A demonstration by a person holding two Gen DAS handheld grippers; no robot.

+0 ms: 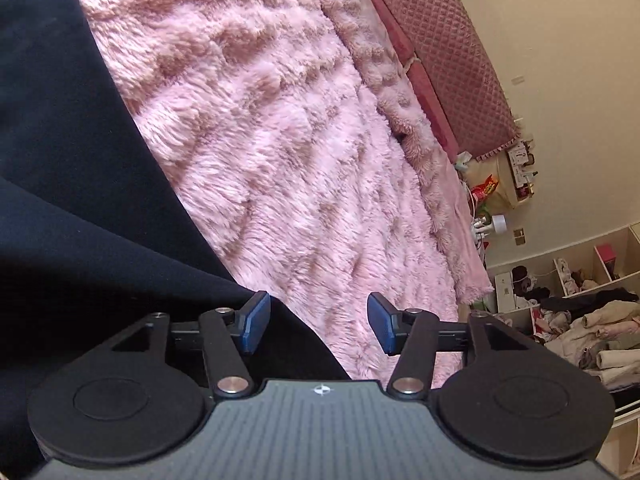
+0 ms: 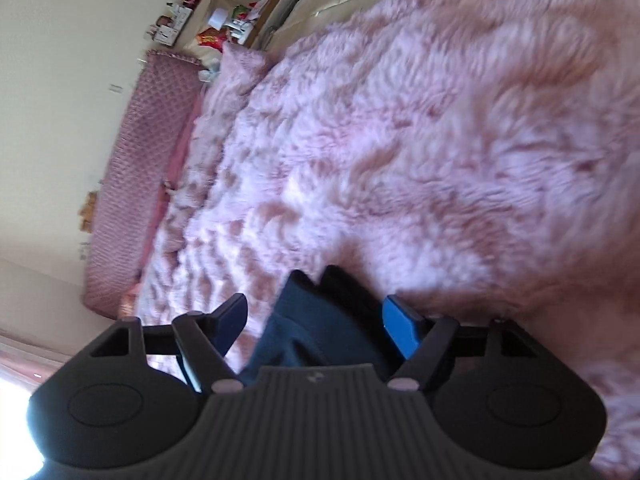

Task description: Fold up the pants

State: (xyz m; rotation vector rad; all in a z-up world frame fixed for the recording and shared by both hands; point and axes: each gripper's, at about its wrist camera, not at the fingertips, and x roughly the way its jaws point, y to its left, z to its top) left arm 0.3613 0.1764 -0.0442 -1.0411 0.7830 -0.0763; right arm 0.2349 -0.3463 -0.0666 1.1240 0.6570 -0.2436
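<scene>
Pants (image 1: 60,160) lengthwise along blanket (image 1: 280,140)

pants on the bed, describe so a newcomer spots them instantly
Find the bed covered by a shaggy pink blanket. The pants lie on it along one side, partly under the open left gripper. They are smooth, flat, dark navy cloth, the only non-pink, non-furry thing there.

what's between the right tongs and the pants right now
Nothing visible. The right tongs stand open with a bunched bit of the dark pants already between the pads, on the pink fluffy blanket.
</scene>
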